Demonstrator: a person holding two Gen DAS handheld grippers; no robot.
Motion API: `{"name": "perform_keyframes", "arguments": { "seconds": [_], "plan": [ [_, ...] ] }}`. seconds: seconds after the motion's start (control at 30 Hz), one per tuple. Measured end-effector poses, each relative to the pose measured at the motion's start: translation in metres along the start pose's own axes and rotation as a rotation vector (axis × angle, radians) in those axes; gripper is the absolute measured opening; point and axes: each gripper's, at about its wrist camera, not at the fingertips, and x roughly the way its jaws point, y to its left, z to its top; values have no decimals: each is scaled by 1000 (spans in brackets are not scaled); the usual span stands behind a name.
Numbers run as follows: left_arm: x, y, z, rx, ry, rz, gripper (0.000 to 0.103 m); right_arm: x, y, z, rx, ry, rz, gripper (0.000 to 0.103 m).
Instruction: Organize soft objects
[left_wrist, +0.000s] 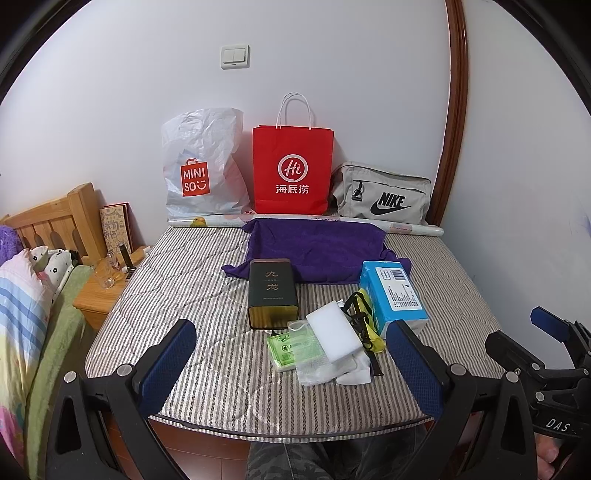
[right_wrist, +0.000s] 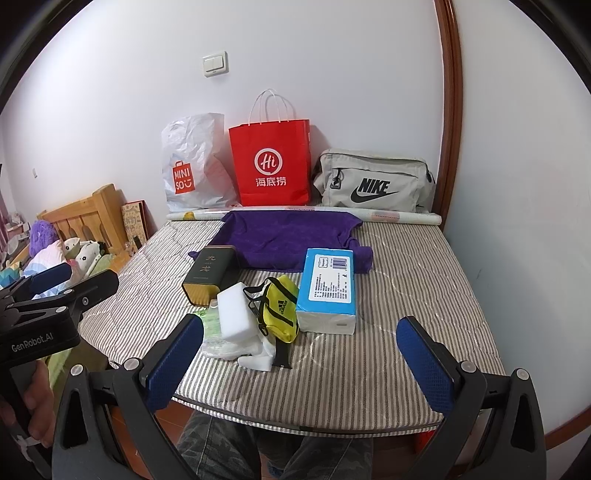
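On the striped mattress (left_wrist: 207, 295) lie a purple towel (left_wrist: 317, 247), a blue tissue pack (left_wrist: 393, 291), a white sponge (left_wrist: 334, 332), a yellow pouch (right_wrist: 280, 308), a green wipes pack (left_wrist: 295, 349), clear and white wrapping (right_wrist: 255, 350) and a dark tin (left_wrist: 272, 291). The towel (right_wrist: 284, 240), tissue pack (right_wrist: 328, 284), sponge (right_wrist: 236, 310) and tin (right_wrist: 208, 273) also show in the right wrist view. My left gripper (left_wrist: 295, 360) is open and empty, just in front of the pile. My right gripper (right_wrist: 301, 360) is open and empty, near the front edge.
A white Miniso bag (left_wrist: 199, 166), a red paper bag (left_wrist: 291, 170) and a grey Nike bag (left_wrist: 384, 195) stand against the far wall behind a paper roll (left_wrist: 417, 229). A wooden nightstand (left_wrist: 98, 295) and a bed with pillows (left_wrist: 22, 295) are to the left.
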Motion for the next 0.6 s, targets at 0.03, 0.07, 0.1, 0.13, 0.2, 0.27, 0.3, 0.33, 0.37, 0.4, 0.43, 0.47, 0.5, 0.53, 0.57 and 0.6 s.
{"name": "perform_keyframes", "arguments": {
  "seconds": [0.03,0.07,0.1,0.13,0.2,0.27,0.3,0.33,0.37,0.4,0.43,0.47,0.5,0.53,0.57,0.6],
  "plan": [
    [0,0,0,0,0,1,103,0,0,0,-1,-1,0,103],
    [0,0,0,-1,0,1,103,0,0,0,0,0,1,103],
    [0,0,0,0,0,1,103,0,0,0,0,0,1,103],
    [0,-1,0,2,0,1,103,0,0,0,0,-1,0,103],
    [1,1,-1,4,-3,7,103,-2,2,0,-1,-3,3,103],
    [2,8,-8,-5,1,7,103,-1,1,0,0,2,5,103],
    [5,11,-10,-12,9,5,103,1,0,0,1,5,7,103],
    [8,14,-11,-16,18,8,103,3,-1,-1,2,9,8,103],
    [11,16,-12,-19,26,10,103,6,-2,-1,5,16,9,103],
    [16,21,-15,-26,39,7,103,8,-3,-1,7,22,10,103],
    [20,22,-14,-29,48,3,103,12,-5,-2,9,29,11,103],
    [25,23,-15,-33,60,-2,103,16,-4,-3,10,34,12,103],
    [30,26,-16,-37,74,-7,103,20,-5,-3,12,43,13,103],
    [35,26,-16,-38,88,-6,103,23,-5,-4,12,47,13,103],
    [40,26,-16,-37,104,-6,103,29,-7,-4,13,57,15,103],
    [45,28,-17,-38,118,-12,103,32,-5,-6,13,63,14,103]
  ]
}}
